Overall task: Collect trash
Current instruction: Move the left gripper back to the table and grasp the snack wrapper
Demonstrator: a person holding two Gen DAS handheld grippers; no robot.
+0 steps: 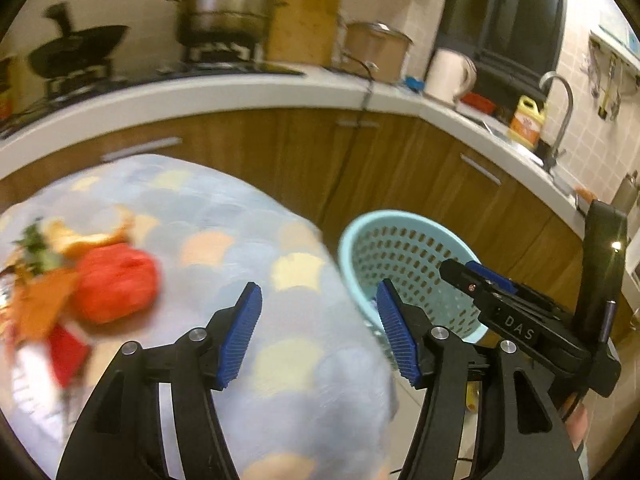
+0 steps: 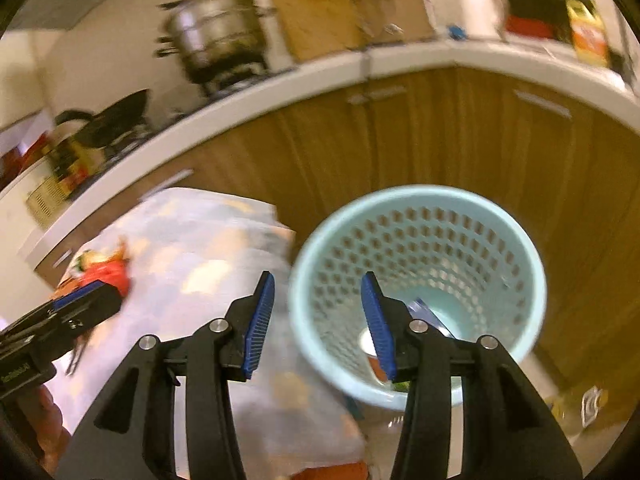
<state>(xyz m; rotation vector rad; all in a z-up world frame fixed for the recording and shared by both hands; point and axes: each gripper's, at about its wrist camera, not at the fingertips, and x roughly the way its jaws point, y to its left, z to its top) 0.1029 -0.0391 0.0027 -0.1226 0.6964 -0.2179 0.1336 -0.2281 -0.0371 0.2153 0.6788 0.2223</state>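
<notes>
A pile of trash lies on a cloth-covered table (image 1: 248,240): a red crumpled lump (image 1: 116,288), orange peel (image 1: 92,236), green scraps and a red wrapper (image 1: 66,350). The trash pile also shows blurred in the right wrist view (image 2: 102,268). A light blue perforated waste basket (image 2: 420,280) stands on the floor beside the table, with a few scraps at its bottom; it also shows in the left wrist view (image 1: 408,264). My left gripper (image 1: 318,332) is open and empty above the table's right part. My right gripper (image 2: 318,324) is open and empty over the basket's near rim.
Wooden cabinets (image 1: 320,160) under a white counter (image 1: 240,92) run behind the table and basket. On the counter stand a steel steamer pot (image 1: 228,4), a black wok (image 1: 76,52), a kettle (image 1: 450,72) and a yellow bottle (image 1: 528,120) by the sink tap (image 1: 560,112).
</notes>
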